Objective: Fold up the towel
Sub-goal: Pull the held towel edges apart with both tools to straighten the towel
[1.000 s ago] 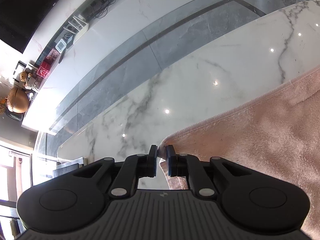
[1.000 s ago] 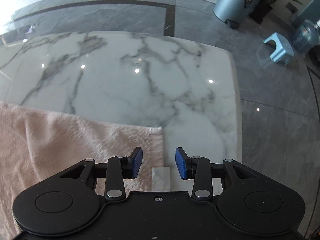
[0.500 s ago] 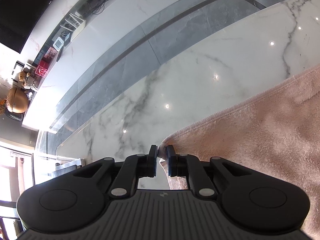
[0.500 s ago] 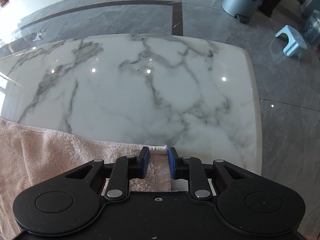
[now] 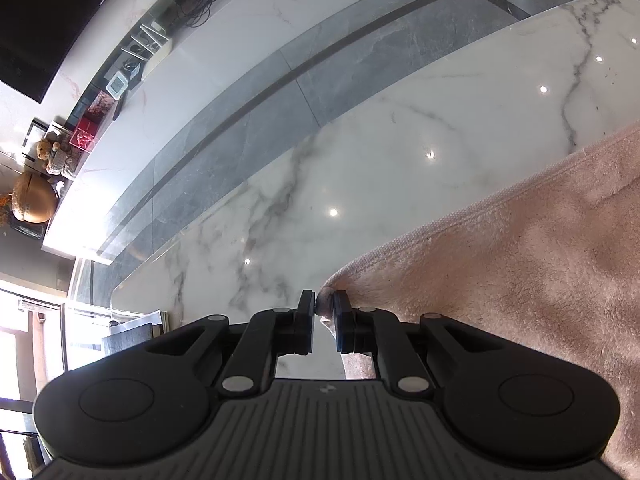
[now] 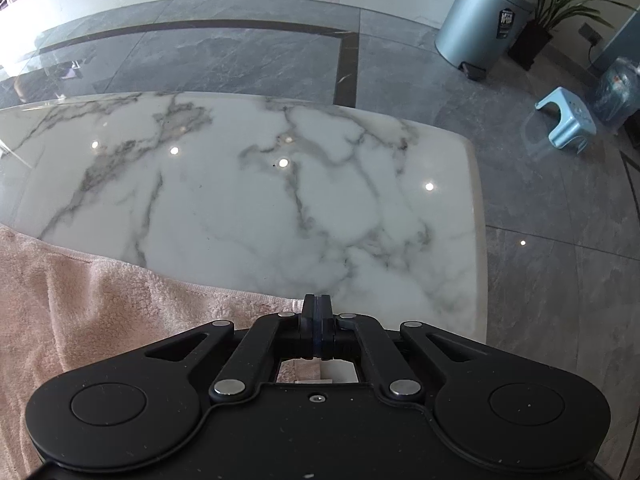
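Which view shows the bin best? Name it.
Right wrist view: the bin stands whole on the floor beyond the table. The left wrist view shows at most an unclear sliver at its top edge.

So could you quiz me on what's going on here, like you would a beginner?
1. True or false: the left tongs pinch a corner of the pink towel.
2. What does the towel lie on: (a) a wooden bench, (b) a marble table, (c) the floor?
3. Which thing on the floor is nearest the blue stool: the metal bin or the water jug?

Key: 1 true; 2 b; 3 the water jug.
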A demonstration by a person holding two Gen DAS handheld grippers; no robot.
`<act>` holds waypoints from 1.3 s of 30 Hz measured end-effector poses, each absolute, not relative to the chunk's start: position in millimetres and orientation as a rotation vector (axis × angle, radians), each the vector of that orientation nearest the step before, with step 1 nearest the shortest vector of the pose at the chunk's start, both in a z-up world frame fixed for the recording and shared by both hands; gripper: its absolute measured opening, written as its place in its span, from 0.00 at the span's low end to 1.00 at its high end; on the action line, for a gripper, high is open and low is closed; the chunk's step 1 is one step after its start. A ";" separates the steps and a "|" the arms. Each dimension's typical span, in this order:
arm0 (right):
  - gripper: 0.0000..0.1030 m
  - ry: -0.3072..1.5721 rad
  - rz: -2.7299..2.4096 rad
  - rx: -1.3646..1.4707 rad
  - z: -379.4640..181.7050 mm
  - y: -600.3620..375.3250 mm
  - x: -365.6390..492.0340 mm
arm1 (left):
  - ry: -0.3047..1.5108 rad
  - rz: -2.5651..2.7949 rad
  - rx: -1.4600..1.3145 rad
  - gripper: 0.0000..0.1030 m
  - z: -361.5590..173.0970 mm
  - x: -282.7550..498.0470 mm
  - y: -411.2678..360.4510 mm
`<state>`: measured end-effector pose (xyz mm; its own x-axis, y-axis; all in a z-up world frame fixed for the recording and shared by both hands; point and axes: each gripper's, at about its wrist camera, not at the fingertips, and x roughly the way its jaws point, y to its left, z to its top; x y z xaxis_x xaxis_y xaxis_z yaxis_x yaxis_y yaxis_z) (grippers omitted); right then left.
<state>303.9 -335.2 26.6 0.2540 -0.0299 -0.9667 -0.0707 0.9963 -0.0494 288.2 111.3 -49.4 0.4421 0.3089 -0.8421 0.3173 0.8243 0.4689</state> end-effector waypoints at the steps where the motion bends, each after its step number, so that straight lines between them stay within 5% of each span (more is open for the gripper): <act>1: 0.00 1.308 0.034 -0.087 26.6 -335.3 304.6 | 1.135 -0.005 0.637 0.09 -49.3 287.3 110.8; 7: 0.10 1.323 0.065 -0.015 14.2 -346.5 315.9 | 1.147 -0.002 0.641 0.09 -49.5 282.6 107.8; 11: 0.39 1.362 0.128 0.021 8.5 -354.2 320.0 | 1.156 0.000 0.648 0.09 -49.2 282.4 104.5; 14: 0.43 1.377 0.175 0.006 6.8 -353.9 320.3 | 1.160 0.001 0.654 0.09 -48.9 284.5 104.4; 25: 0.43 1.378 0.317 -0.167 -2.2 -345.6 318.0 | 1.175 0.006 0.663 0.09 -50.1 295.6 111.8; 29: 0.20 1.363 0.352 -0.219 -0.6 -334.1 313.1 | 1.177 0.006 0.672 0.09 -52.9 297.3 110.3; 39: 0.07 1.298 0.316 -0.280 17.0 -324.0 302.6 | 1.168 0.006 0.645 0.09 -47.7 294.9 118.0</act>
<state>302.6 -324.0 17.0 0.2382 0.0712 -0.9686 -0.3818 0.9239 -0.0260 294.9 118.0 -47.7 0.4131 0.3281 -0.8495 0.3201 0.8210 0.4727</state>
